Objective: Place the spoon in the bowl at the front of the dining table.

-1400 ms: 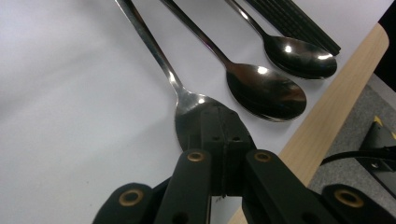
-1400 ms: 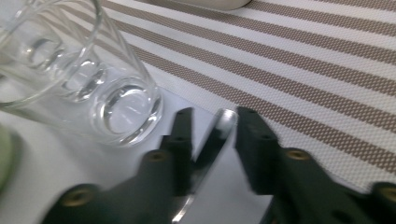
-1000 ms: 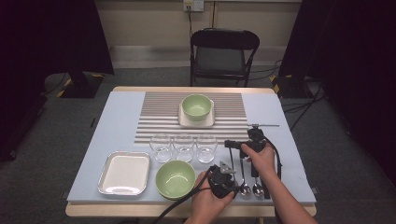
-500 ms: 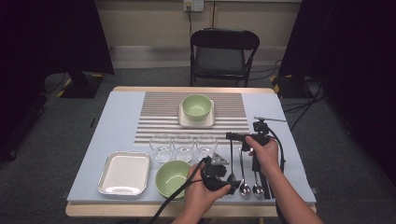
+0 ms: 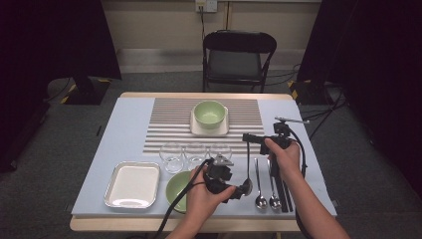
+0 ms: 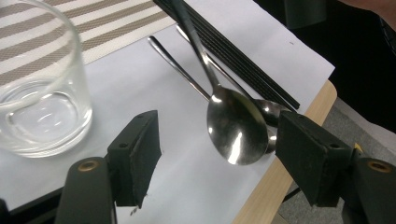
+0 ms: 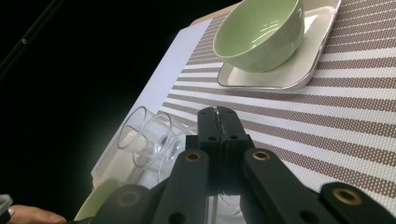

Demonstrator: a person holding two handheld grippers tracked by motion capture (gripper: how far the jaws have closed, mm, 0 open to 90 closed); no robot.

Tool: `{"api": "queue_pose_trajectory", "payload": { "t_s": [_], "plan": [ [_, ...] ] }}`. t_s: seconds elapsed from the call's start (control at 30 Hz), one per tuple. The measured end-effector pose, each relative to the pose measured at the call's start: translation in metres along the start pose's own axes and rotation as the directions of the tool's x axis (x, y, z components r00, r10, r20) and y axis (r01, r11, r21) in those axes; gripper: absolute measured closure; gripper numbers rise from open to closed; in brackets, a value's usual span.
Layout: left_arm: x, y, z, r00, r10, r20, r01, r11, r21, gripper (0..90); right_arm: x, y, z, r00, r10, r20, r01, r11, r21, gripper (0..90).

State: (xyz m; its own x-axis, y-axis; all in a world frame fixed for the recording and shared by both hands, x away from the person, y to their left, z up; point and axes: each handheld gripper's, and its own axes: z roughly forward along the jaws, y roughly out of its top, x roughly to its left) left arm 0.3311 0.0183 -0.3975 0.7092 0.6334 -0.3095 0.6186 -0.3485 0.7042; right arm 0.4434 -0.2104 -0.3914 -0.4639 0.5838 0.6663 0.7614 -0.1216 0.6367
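Near the table's right front, the right gripper [image 5: 247,136], jaws clamped on the thin handle of a shiny steel spoon [image 5: 247,185], holds it lifted over the pale blue mat [image 5: 124,124], while the left gripper [image 6: 217,154], jaws just opened, stands released around the spoon's bowl, untouching.

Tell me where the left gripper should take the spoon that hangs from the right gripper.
Probably the thin neck just above the spoon bowl, coming from the sides: the bowl is curved and glossy. The left gripper, jaws just opened, straddles that bowl without touching; the right gripper pinches the handle's top.
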Motion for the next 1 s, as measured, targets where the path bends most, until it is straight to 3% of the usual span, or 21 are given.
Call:
{"api": "queue_pose_trajectory", "payload": {
  "t_s": [0.43,1.0],
  "plan": [
    [0.019,0.008,-0.020,0.9996,-0.029,0.004,0.029,0.9993,-0.024,30.8,0.004,0.010,0.005,1.0000,0.002,-0.006,-0.002,1.000,-0.007,90.0],
    [0.034,0.014,-0.032,0.9991,-0.043,0.000,0.043,0.9991,0.001,30.7,0.010,0.025,0.016,0.9997,0.003,-0.025,-0.004,1.000,-0.022,90.0]
  ]
}}
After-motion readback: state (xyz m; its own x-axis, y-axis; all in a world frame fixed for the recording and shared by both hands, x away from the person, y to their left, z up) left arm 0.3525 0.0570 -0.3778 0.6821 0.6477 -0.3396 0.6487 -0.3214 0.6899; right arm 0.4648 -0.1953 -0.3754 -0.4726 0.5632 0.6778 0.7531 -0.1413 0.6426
